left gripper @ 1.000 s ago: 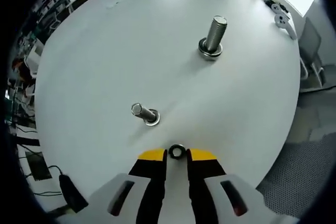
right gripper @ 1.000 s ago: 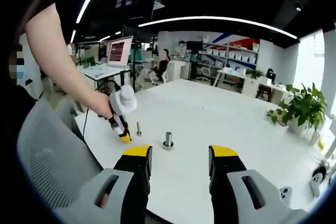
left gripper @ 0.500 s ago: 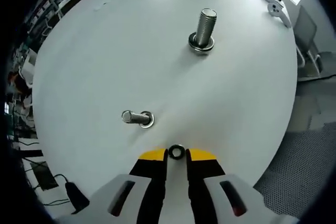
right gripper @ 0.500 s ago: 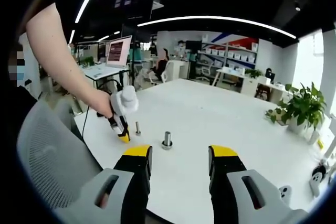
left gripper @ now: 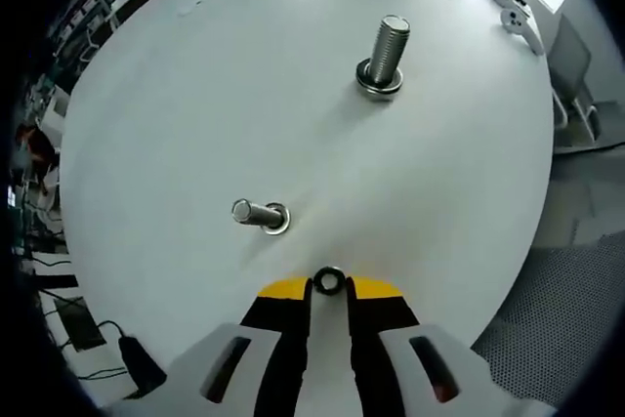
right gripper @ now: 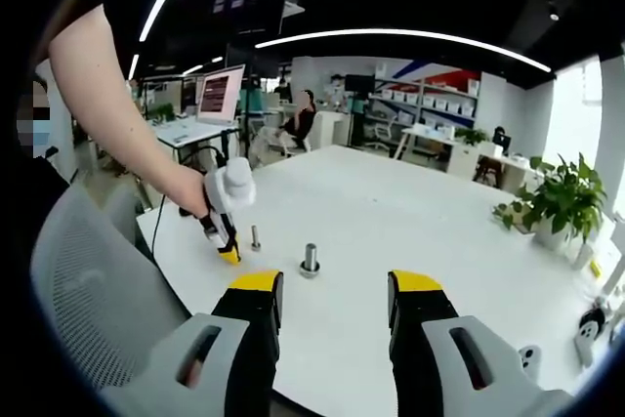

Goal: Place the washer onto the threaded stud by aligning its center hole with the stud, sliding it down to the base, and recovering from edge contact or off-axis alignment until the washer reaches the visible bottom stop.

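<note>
My left gripper point(left gripper: 329, 288) is shut on a small dark washer point(left gripper: 328, 281), pinched between its yellow tips. A thin threaded stud point(left gripper: 256, 213) with a washer at its base stands on the white table point(left gripper: 195, 95), a little ahead and left of the held washer. A thicker stud point(left gripper: 387, 49) with a ring at its foot stands farther off. In the right gripper view my right gripper point(right gripper: 330, 290) is open and holds nothing. There the left gripper point(right gripper: 229, 251), held by a person's hand, hangs just left of the thin stud point(right gripper: 256, 237), with the thick stud point(right gripper: 311, 260) to the right.
The table's round edge point(left gripper: 508, 271) runs close on the right, with a mesh chair point(left gripper: 566, 329) beyond it. White controllers point(left gripper: 518, 21) lie at the far edge. In the right gripper view a chair back point(right gripper: 88, 300) is at left and a potted plant point(right gripper: 562, 204) at right.
The left gripper view shifted slightly: both studs sit a little farther right and the thin stud a touch higher. The washer stays pinched. The right gripper has not moved.
</note>
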